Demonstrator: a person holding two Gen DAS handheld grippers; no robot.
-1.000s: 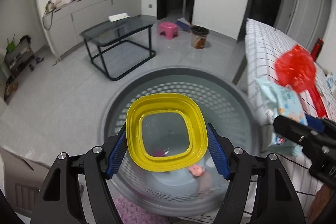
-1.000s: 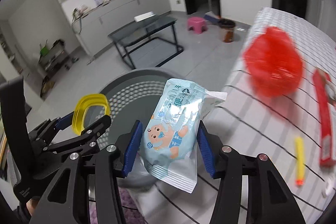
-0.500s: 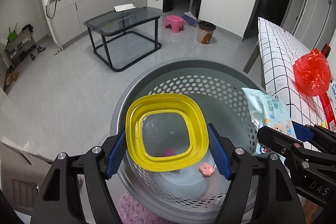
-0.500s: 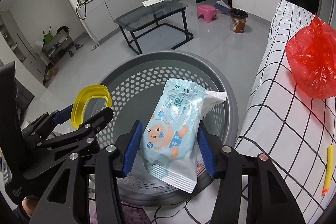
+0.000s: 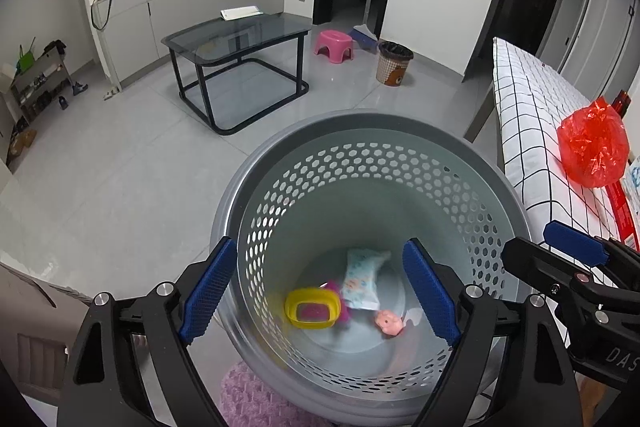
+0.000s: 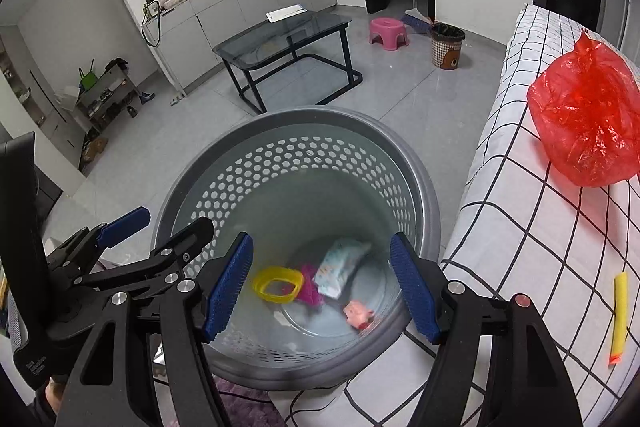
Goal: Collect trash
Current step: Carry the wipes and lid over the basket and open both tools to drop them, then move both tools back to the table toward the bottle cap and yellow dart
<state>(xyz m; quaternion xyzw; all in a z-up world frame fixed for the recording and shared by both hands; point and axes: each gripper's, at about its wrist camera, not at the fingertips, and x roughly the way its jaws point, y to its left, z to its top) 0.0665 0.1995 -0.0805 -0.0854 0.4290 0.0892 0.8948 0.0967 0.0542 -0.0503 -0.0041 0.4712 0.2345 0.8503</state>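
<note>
Both claws over bin (image 5: pixel 360 155), jaws opening, nothing between: left claw (image 5: pixel 320 291), right claw (image 6: pixel 320 287). Yellow lid (image 5: pixel 312 313), wipes pack (image 5: pixel 362 281) at bin bottom. Left: red bag (image 6: pixel 588 123), yellow stick (image 6: pixel 619 319) on bed beside bin.

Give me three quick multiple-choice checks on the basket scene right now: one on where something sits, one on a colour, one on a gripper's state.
1. Where is the wipes pack?
A. on the checked bed
B. at the bottom of the grey basket
C. on the glass table

2. What colour is the plastic bag on the checked bed?
A. red
B. green
C. black

3. How does the left gripper stand?
A. shut on the yellow lid
B. shut on the basket rim
C. jaws apart, nothing between the pads

Answers: 1 B, the pack lies inside beside the yellow lid. 2 A, it is bright red. 3 C, its jaws are opening over the basket and the lid lies below.
</note>
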